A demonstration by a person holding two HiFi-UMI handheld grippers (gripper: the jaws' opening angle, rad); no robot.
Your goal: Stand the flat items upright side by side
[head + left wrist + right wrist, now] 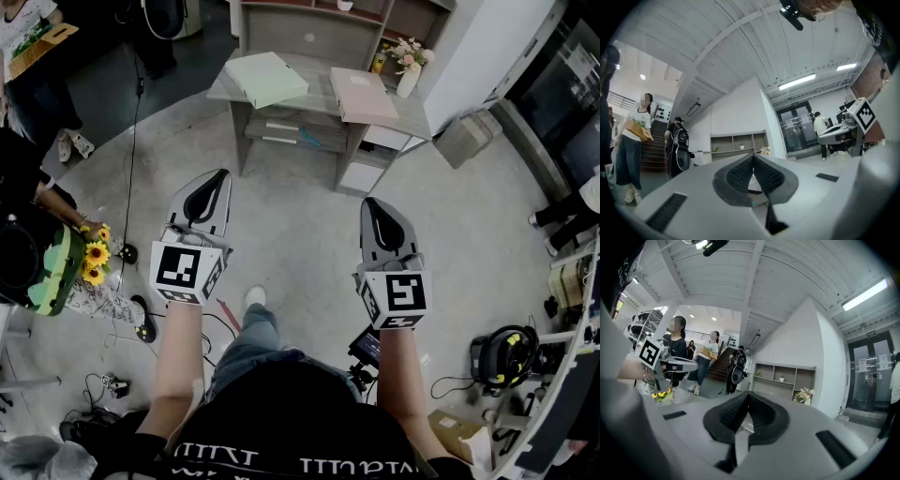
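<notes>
Fingers of the left gripper are pressed together on nothing, and the right gripper is likewise closed and empty. Both hang in the air well short of the desk, where the pale green folder and the pinkish folder lie flat, near each other but apart. From this far off they look like stiff, light board covers with smooth faces, probably slippery, so I would open the jaws and pinch each one across its thickness at a long edge near the desk front, then tip it up.
</notes>
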